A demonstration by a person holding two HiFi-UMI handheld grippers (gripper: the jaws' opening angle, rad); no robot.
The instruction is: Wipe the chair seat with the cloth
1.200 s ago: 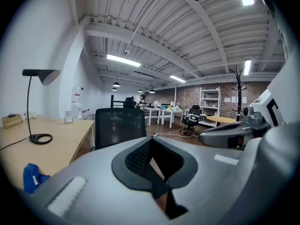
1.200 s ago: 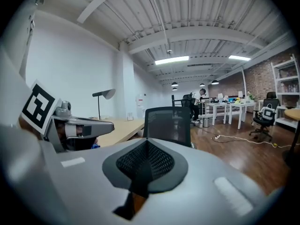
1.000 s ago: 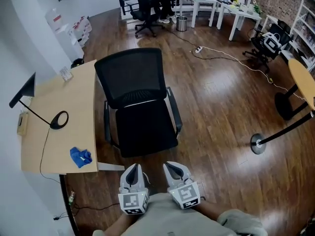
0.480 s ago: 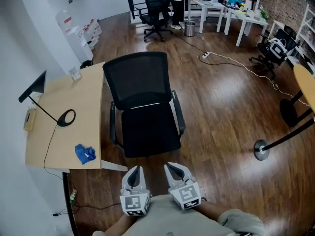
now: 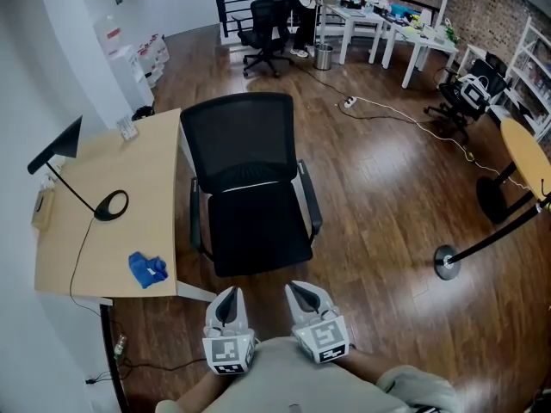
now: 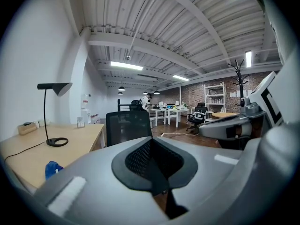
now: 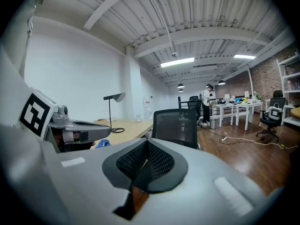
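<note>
Head view: both grippers are held low at the bottom edge, side by side, pointed at the chair seat (image 5: 258, 231). The cloth (image 5: 148, 269) is in neither. It lies as a blue crumpled heap on the desk (image 5: 103, 166), near the desk's front corner, just beside the chair's left armrest.

Key relation: the cloth is ahead and to the left of both grippers, and the left gripper (image 5: 226, 294) is clearly nearer than the right gripper (image 5: 301, 289). No long axis can be made out on the cloth, since it is bunched. The seat is dead ahead of both grippers, its front edge facing them, the backrest on the far side.

Fingers: in the left gripper view the two pads are seen pressed together with nothing between them. The right gripper view shows the same, jaws together and empty.

View differences: only the head view shows the seat surface, black and bare. The gripper views, being nearly level, show just the backrest (image 6: 129, 125) and the cloth as a small blue patch low on the left (image 6: 52, 168). The desk lamp (image 6: 52, 116) is seen upright there, but only its base and arm from above.

Stage: the scene fits a cloth waiting to be picked up or one set back down after wiping. The seat gives no clue either way.
</note>
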